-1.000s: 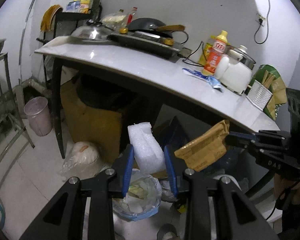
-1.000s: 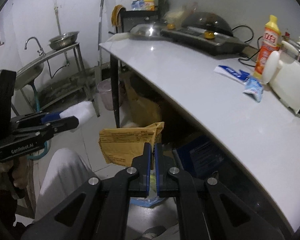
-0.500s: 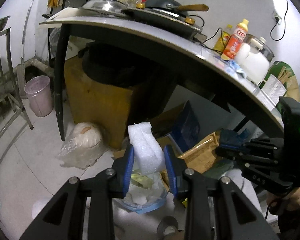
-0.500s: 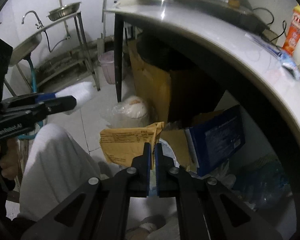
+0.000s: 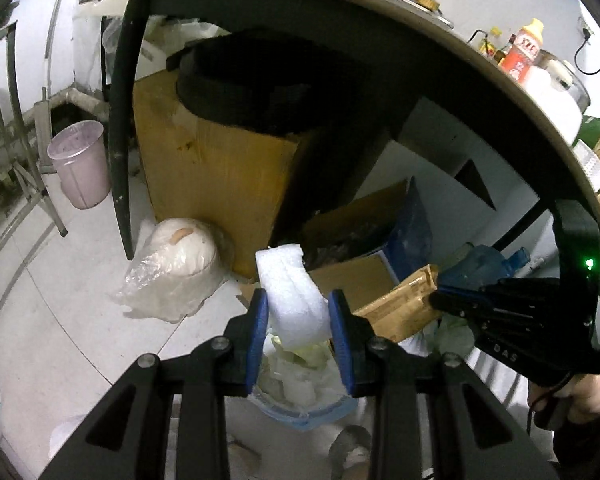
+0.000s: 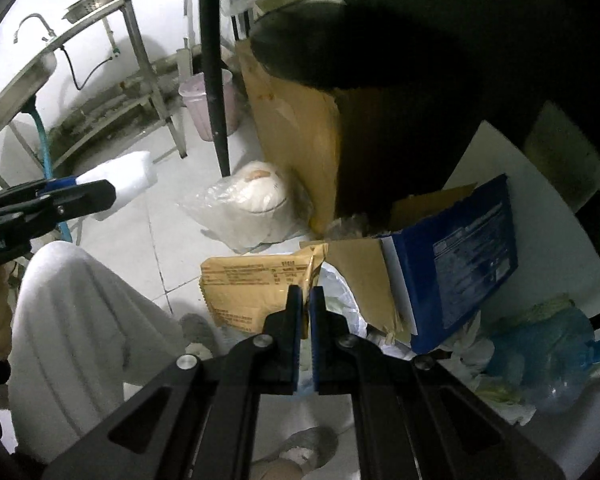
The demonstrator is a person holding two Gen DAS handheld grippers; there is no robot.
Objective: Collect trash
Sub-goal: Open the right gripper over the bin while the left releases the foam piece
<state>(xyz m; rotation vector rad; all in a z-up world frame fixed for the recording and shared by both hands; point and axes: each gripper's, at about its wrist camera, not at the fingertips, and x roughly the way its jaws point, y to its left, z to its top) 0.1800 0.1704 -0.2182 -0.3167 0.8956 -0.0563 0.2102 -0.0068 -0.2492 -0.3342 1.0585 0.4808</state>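
Note:
My left gripper [image 5: 299, 312] is shut on a white foam block [image 5: 292, 296], which sticks up between its blue pads. Just below it on the floor stands a blue-rimmed trash bag [image 5: 300, 392] full of pale scraps. My right gripper [image 6: 306, 304] is shut on a brown paper envelope [image 6: 256, 284], held flat above the floor under the table. In the left wrist view the right gripper [image 5: 444, 300] comes in from the right with the envelope [image 5: 400, 308]. In the right wrist view the left gripper [image 6: 96, 192] shows at the left with the foam [image 6: 128, 176].
A tall cardboard box [image 5: 216, 168] and a blue carton [image 6: 456, 260] stand under the table [image 5: 380, 12]. A clear bag holding a white bowl [image 5: 176, 256] lies by the black table leg [image 6: 214, 80]. A pink bucket [image 5: 82, 164] stands further left. A person's pale trouser leg [image 6: 72, 320] is close by.
Both grippers have dropped from tabletop height to below the table's edge, carrying the foam and the envelope. The trash bag and the boxes on the floor now look closer.

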